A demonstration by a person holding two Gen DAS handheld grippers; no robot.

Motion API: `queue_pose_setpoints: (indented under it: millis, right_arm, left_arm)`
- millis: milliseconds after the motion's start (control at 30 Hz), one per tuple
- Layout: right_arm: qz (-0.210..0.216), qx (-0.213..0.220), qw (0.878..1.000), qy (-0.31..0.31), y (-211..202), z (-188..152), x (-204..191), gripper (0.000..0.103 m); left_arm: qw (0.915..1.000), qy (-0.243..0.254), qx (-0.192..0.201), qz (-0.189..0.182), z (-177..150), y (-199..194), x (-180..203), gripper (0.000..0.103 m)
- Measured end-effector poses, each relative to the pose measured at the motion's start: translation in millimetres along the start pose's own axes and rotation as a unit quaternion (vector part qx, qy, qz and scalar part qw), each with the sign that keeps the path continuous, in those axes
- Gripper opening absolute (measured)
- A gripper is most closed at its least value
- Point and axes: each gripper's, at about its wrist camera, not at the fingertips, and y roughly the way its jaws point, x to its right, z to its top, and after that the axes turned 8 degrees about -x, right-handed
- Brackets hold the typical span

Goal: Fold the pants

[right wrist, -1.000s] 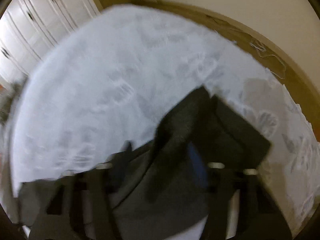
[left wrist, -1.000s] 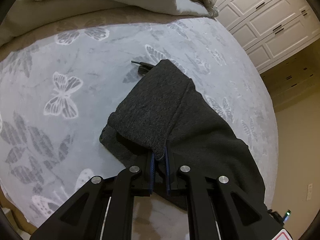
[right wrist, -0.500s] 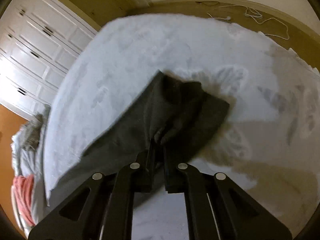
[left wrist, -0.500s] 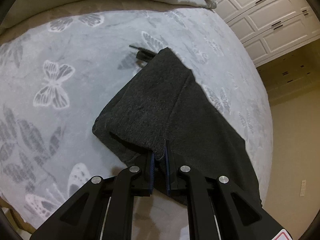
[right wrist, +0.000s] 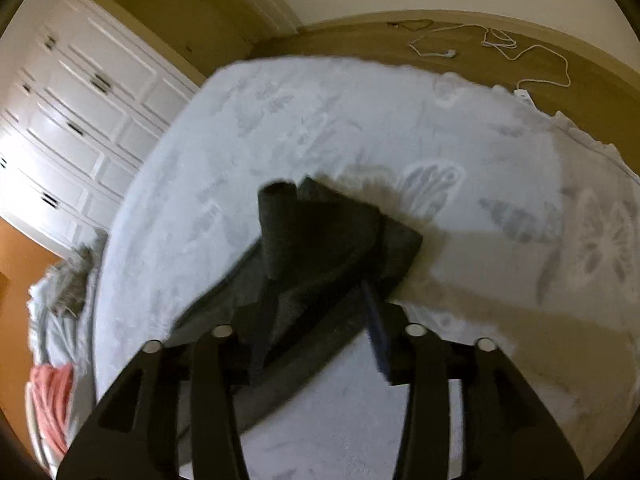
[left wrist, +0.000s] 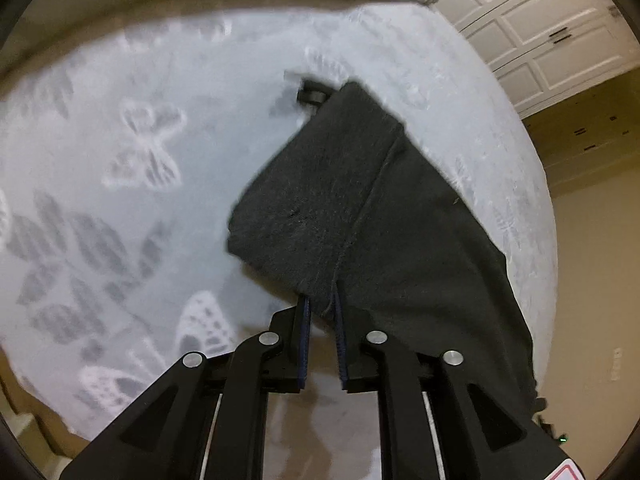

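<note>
White panelled wardrobe doors (left wrist: pixel 532 28) and a tan floor (right wrist: pixel 500 64) are framing a bed spread with a pale grey butterfly-print blanket (left wrist: pixel 132 168), on which the dark charcoal pants (left wrist: pixel 392 216) are lying partly folded. Compared with a second ago, both tools are letting go. The left tool (left wrist: pixel 320 316), which was pinched tight on the near fold of the fabric, has just been opening: its blue-edged pads now stand slightly apart, with the hem of the upper layer still dipping between them, and whether they are pressing it cannot be told for certain. The right tool (right wrist: pixel 316 320) was clamped on a bunched corner of cloth half a second ago; its jaws have just been opening too and now stand well apart, with the cloth draped loosely across the gap and over the left finger rather than gripped.

From the left wrist view, the pants are showing a doubled-over panel with a seam running down its middle, a squared fold edge at the left, and one long leg trailing off toward the bed's right edge. A black drawstring end (left wrist: pixel 312 94) is poking out at the far corner. From the right wrist view, the fabric is lying in a rumpled wedge, one rolled cuff standing up like a tube at its far end. A white cable (right wrist: pixel 500 46) is trailing across the floor beyond the bed, and a heap of grey and coral bedding (right wrist: pixel 52 360) is sitting at the left.
</note>
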Motion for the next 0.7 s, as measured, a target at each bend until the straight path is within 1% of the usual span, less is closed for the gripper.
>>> queue_pose_setpoints:
  millis: [67,100,133,167,200,233,267,300,333,367,400,467,500,533,567,600,633,667,700]
  right_arm:
    - [0.018,0.004,1.0,-0.001,-3,2,0,0.051]
    - [0.023,0.0,1.0,-0.004,-1,2,0,0.051]
    - [0.024,-0.003,1.0,-0.007,0,1,-1,0.051]
    - [0.022,-0.005,1.0,-0.008,1,1,-4,0.051]
    - [0.022,-0.008,1.0,-0.009,1,1,-5,0.051]
    - [0.022,-0.011,1.0,-0.012,1,-1,-1,0.051]
    - [0.019,-0.012,1.0,-0.016,10,-2,-8,0.048]
    - [0.016,-0.012,1.0,-0.024,10,-3,-10,0.033]
    - [0.008,-0.015,0.999,-0.036,15,-1,-15,0.012]
    - [-0.002,-0.014,0.999,-0.042,16,3,-19,0.004]
    - [-0.001,-0.006,0.999,-0.045,12,6,-24,0.001]
    - [0.063,0.05,0.994,-0.07,-21,15,-49,0.001]
    - [0.087,0.08,0.989,-0.087,-40,17,-63,0.0]
    - [0.1,0.109,0.984,-0.104,-61,19,-74,0.0]
    - [0.086,0.124,0.983,-0.108,-67,20,-74,0.0]
    - [0.053,0.125,0.985,-0.105,-65,19,-68,0.0]
    - [-0.003,0.108,0.99,-0.093,-52,19,-53,0.003]
    - [-0.055,0.075,0.993,-0.068,-33,17,-31,0.003]
    - [-0.08,0.052,0.994,-0.053,-23,16,-17,0.003]
  left_arm:
    - [0.9984,-0.003,0.043,0.036,-2,-17,3,0.014]
    - [0.995,0.001,0.078,0.062,-3,-28,8,0.011]
    - [0.9929,0.003,0.097,0.069,-3,-35,11,0.01]
    - [0.991,0.007,0.117,0.065,-5,-42,15,0.009]
    - [0.9903,0.012,0.127,0.054,-6,-46,20,0.009]
    - [0.9912,0.022,0.126,0.036,-7,-47,27,0.009]
    - [0.9924,0.031,0.117,0.022,-8,-43,35,0.01]
    - [0.993,0.036,0.111,0.018,-8,-39,40,0.01]
    - [0.9937,0.047,0.1,0.017,-8,-31,50,0.01]
    - [0.9938,0.064,0.087,0.024,-9,-21,61,0.011]
    - [0.9933,0.074,0.082,0.034,-9,-15,70,0.011]
    - [0.991,0.096,0.071,0.06,-16,3,89,0.011]
    - [0.9907,0.1,0.065,0.065,-19,9,95,0.011]
    - [0.9907,0.105,0.055,0.066,-20,16,101,0.011]
    - [0.9906,0.111,0.045,0.066,-21,23,106,0.011]
    - [0.9904,0.114,0.038,0.068,-21,27,107,0.011]
    - [0.9898,0.12,0.029,0.071,-22,33,111,0.011]
    - [0.989,0.126,0.023,0.074,-23,38,115,0.011]
    - [0.9888,0.127,0.022,0.075,-25,39,116,0.011]
